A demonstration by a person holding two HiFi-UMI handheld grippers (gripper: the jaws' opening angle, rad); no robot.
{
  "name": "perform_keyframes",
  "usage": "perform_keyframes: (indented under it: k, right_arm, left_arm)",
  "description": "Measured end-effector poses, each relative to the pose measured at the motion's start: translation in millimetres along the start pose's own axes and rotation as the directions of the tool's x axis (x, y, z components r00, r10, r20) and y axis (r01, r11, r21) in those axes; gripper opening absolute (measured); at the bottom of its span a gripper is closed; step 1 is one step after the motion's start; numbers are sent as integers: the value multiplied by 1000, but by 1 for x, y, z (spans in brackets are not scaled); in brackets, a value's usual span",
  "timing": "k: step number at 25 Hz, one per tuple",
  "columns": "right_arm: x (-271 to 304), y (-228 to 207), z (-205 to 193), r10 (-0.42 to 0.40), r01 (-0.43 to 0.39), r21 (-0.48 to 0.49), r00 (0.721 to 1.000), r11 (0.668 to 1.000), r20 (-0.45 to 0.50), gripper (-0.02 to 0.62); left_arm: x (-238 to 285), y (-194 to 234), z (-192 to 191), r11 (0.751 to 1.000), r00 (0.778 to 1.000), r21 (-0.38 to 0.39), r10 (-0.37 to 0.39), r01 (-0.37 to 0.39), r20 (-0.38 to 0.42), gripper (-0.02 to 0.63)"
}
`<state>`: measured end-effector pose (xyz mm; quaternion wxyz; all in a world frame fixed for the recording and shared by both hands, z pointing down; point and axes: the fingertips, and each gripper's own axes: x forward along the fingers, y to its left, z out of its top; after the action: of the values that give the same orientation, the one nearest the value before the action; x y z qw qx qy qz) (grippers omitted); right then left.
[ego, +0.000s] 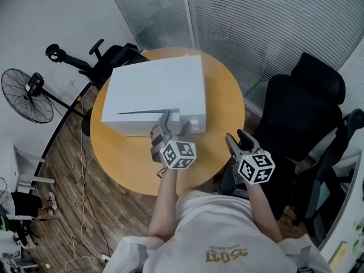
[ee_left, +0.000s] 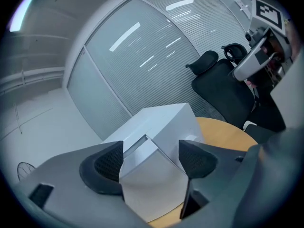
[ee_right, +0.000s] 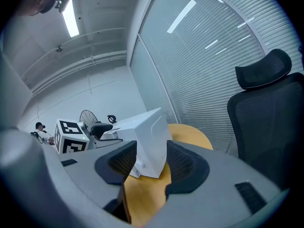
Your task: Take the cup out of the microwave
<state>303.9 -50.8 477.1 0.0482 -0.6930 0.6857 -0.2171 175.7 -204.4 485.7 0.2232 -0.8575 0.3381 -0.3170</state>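
A white microwave stands on a round wooden table. Its door looks slightly ajar, with a thin gap along the front. No cup shows in any view. My left gripper is open at the microwave's front right corner. In the left gripper view the microwave fills the gap between the jaws of that gripper, and the pads press on nothing. My right gripper hovers open near the table's right edge. In the right gripper view the microwave lies beyond this empty gripper.
A black office chair stands close to the right of the table, and another one is behind the microwave at the far left. A floor fan and cables are on the wooden floor at left. Glass walls with blinds run behind.
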Motion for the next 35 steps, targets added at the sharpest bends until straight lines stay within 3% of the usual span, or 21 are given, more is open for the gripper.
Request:
perform_keyframes:
  k: [6, 13, 35]
  right_arm:
    - [-1, -1, -6, -8, 8, 9, 1000, 1000, -7, 190]
    - [-2, 4, -9, -10, 10, 0, 1000, 1000, -14, 186]
    - [-3, 17, -10, 29, -30, -21, 999, 999, -26, 178]
  left_arm:
    - [2, 0, -3, 998, 1000, 67, 20, -20, 3, 324]
    - [1, 1, -2, 997, 999, 64, 31, -33, 40, 322]
    - [-13, -5, -6, 998, 999, 64, 22, -25, 47, 322]
